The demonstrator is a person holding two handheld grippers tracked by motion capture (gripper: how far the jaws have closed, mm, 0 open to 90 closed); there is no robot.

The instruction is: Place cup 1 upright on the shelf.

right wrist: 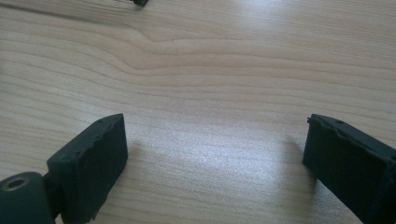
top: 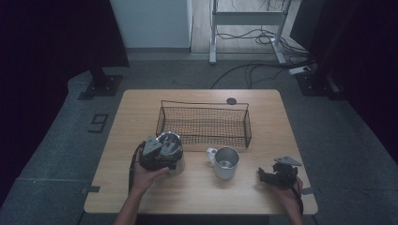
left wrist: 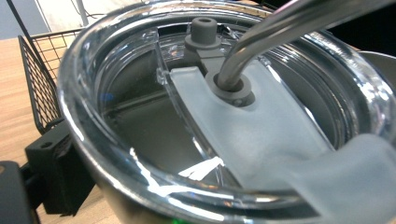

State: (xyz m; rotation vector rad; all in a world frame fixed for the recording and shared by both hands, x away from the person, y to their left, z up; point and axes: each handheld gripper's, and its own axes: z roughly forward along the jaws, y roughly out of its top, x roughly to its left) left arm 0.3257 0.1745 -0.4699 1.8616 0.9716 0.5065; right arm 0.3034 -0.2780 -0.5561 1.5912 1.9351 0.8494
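Observation:
A steel tumbler (top: 172, 146) with a clear lid (left wrist: 261, 130) and a bent metal straw (left wrist: 280, 28) stands at the table's left middle. My left gripper (top: 165, 157) reaches around it from the near side. In the left gripper view one black finger (left wrist: 56, 177) lies against the tumbler's wall, and the tumbler's body hides the other finger. A steel mug (top: 226, 163) with its handle to the left stands upright at the centre. My right gripper (top: 265, 176) rests low over bare wood near the front right, its jaws apart with nothing between them (right wrist: 215, 158).
A black wire basket (top: 204, 104) stands at the back middle of the wooden table (top: 136, 112), just beyond the tumbler and mug. A small black round fitting (top: 231, 101) sits behind it. Cables and a desk frame lie on the floor beyond.

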